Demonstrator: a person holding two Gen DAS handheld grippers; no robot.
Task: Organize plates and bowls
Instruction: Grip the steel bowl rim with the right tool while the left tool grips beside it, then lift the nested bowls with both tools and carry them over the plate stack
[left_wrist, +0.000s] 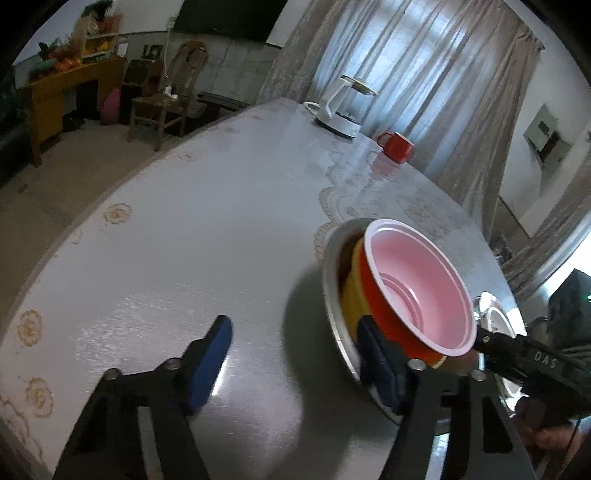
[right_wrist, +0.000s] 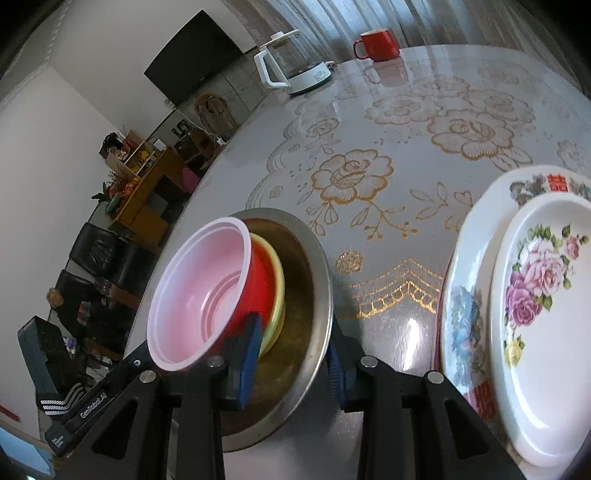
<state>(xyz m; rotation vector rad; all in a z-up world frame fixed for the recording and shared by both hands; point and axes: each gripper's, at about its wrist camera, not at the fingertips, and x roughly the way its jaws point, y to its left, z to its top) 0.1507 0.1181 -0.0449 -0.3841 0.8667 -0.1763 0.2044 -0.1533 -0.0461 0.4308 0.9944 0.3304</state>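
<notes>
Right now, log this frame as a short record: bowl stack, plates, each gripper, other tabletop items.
bowl stack: red bowl with pink inside, tilted, nested in yellow bowl, both inside metal bowl
plates: small floral plate on larger patterned plate, beside the metal bowl
right gripper: shut on the metal bowl's rim
left gripper: open, one finger by the bowls, nothing pinched
other items: red mug, white kettle
surface: table with floral cloth

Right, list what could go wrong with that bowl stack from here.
1. The red bowl sits tilted in the yellow bowl, so it could tip out.
2. The right gripper grips only the metal bowl by its rim; moving it may slide the stack.
3. The plates lie close beside it, so they may get knocked.
</notes>
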